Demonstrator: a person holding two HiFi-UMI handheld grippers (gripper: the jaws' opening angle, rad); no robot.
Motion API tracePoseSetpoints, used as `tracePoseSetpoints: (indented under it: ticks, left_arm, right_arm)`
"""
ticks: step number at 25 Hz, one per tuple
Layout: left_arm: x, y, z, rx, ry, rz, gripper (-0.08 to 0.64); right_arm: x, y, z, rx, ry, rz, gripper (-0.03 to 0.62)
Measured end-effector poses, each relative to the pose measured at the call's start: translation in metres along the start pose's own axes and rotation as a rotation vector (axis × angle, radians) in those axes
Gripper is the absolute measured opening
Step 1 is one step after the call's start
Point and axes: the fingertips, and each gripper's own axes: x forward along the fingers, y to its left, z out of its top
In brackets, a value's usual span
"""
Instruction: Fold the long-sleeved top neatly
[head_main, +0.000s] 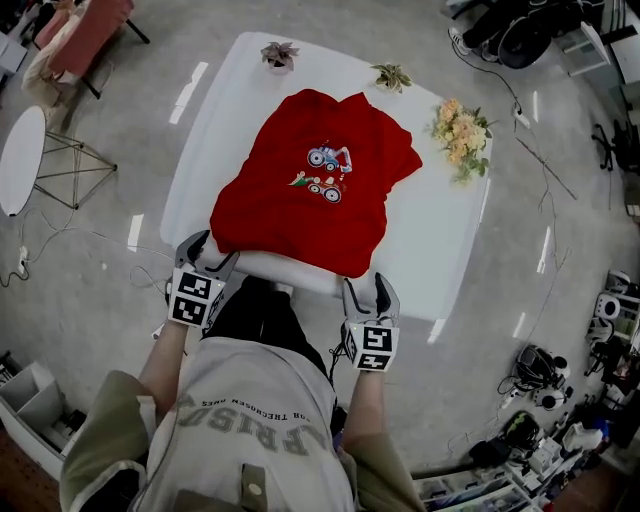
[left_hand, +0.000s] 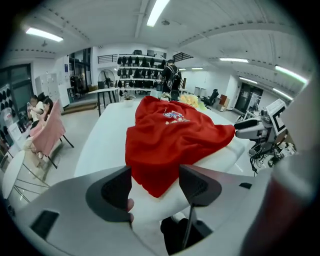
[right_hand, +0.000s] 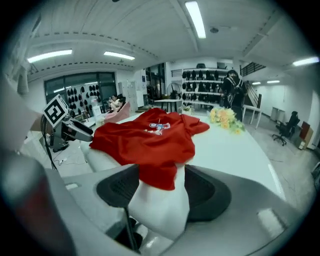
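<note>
Two tongs are in view, one in each of the person's hands, both at the near edge of the table (head_main: 430, 240).

Left tongs (head_main: 210, 252): jaws spread, nothing between the pads. The tips sit just beside the near-left corner of the top (head_main: 300, 190); contact cannot be determined. The marker cube (head_main: 195, 297) faces up.

Right tongs (head_main: 367, 293): jaws spread, nothing gripped. The tips point at the near-right part of the hem and sit just short of it. In the right gripper view the hem shows in the gap between the jaws, but beyond them, with the pads clear of the cloth.

Top: red, spread on the white table and occupying its middle. The printed motif (head_main: 325, 170) faces up. The near hem drapes over the table's rounded near edge. The cloth is bunched at the far-right shoulder, and no sleeve lies stretched out to either side. Bare table surface shows to the left, to the right and beyond the garment.

Far edge of the table: two small plants (head_main: 280, 53), well apart from each other and just beyond the collar end of the top. A bouquet (head_main: 460, 135) lies at the far-right edge, near the bunched shoulder but not touching it.

Beyond the table: a grey floor (head_main: 130, 290), a round side table (head_main: 20, 160) on the left and a pink-covered chair (head_main: 85, 35) at the far left.
</note>
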Motion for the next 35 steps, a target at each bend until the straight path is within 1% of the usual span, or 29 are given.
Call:
tracePoseSetpoints:
  ticks: [2, 4, 8, 9, 10, 11, 14, 15, 17, 19, 21, 24, 26, 28, 29, 30, 31, 32, 33, 34, 35]
  left_arm:
    - [0.009, 0.0, -0.003, -0.007, 0.035, -0.024, 0.279]
    - [0.015, 0.0, -0.003, -0.016, 0.054, -0.038, 0.279]
    - [0.026, 0.002, -0.007, -0.015, 0.103, -0.071, 0.278]
    - [0.028, 0.002, -0.008, -0.011, 0.118, -0.076, 0.269]
    - [0.028, 0.004, -0.009, -0.007, 0.129, -0.082, 0.241]
    - [0.027, 0.005, -0.009, -0.004, 0.133, -0.092, 0.211]
    - [0.017, 0.004, -0.004, 0.002, 0.113, -0.141, 0.114]
    - [0.012, 0.003, -0.001, 0.008, 0.102, -0.154, 0.08]
    - [0.0, 0.0, 0.001, 0.024, 0.092, -0.178, 0.045]
    - [-0.011, -0.005, -0.002, 0.025, 0.105, -0.219, 0.032]
    - [-0.019, -0.01, -0.014, 0.008, 0.136, -0.264, 0.029]
    - [-0.017, -0.013, -0.039, -0.002, 0.206, -0.29, 0.031]
    - [-0.011, -0.015, -0.049, 0.017, 0.24, -0.282, 0.031]
    - [-0.004, -0.016, -0.051, 0.042, 0.257, -0.27, 0.032]
    - [-0.003, -0.017, -0.051, 0.053, 0.265, -0.27, 0.035]
    - [-0.002, -0.018, -0.051, 0.063, 0.272, -0.276, 0.058]
    - [-0.004, -0.018, -0.05, 0.074, 0.277, -0.287, 0.094]
    - [-0.007, -0.018, -0.048, 0.086, 0.281, -0.301, 0.143]
    - [-0.011, -0.016, -0.045, 0.099, 0.284, -0.314, 0.224]
    - [-0.017, -0.013, -0.04, 0.112, 0.281, -0.324, 0.277]
    - [-0.022, -0.007, -0.033, 0.125, 0.269, -0.327, 0.288]
  right_arm:
    - [0.016, 0.003, -0.013, 0.003, 0.063, 0.031, 0.272]
    - [0.028, 0.002, -0.022, 0.001, 0.113, 0.046, 0.272]
    - [0.041, 0.001, -0.031, 0.023, 0.187, 0.08, 0.269]
    - [0.042, 0.002, -0.032, 0.028, 0.201, 0.094, 0.258]
    - [0.041, 0.003, -0.032, 0.033, 0.212, 0.108, 0.24]
    - [0.04, 0.005, -0.032, 0.037, 0.218, 0.123, 0.207]
    - [0.031, 0.013, -0.026, 0.021, 0.221, 0.173, 0.085]
    - [0.026, 0.016, -0.024, 0.007, 0.224, 0.193, 0.077]
    - [0.015, 0.025, -0.02, -0.013, 0.233, 0.241, 0.064]
    - [0.001, 0.033, -0.02, -0.02, 0.249, 0.289, 0.063]
    - [-0.011, 0.037, -0.028, -0.011, 0.281, 0.32, 0.063]
    - [-0.015, 0.04, -0.052, 0.009, 0.349, 0.325, 0.063]
    - [-0.008, 0.039, -0.067, 0.003, 0.393, 0.298, 0.064]
    - [-0.001, 0.037, -0.074, -0.002, 0.415, 0.272, 0.066]
    - [0.0, 0.038, -0.074, 0.002, 0.42, 0.271, 0.08]
    - [0.0, 0.04, -0.074, 0.01, 0.425, 0.279, 0.09]
    - [-0.002, 0.043, -0.074, 0.022, 0.432, 0.288, 0.147]
    - [-0.004, 0.044, -0.073, 0.035, 0.436, 0.291, 0.243]
    - [-0.008, 0.043, -0.07, 0.049, 0.435, 0.285, 0.348]
    - [-0.012, 0.041, -0.065, 0.066, 0.421, 0.271, 0.366]
    - [-0.016, 0.037, -0.057, 0.085, 0.398, 0.254, 0.367]
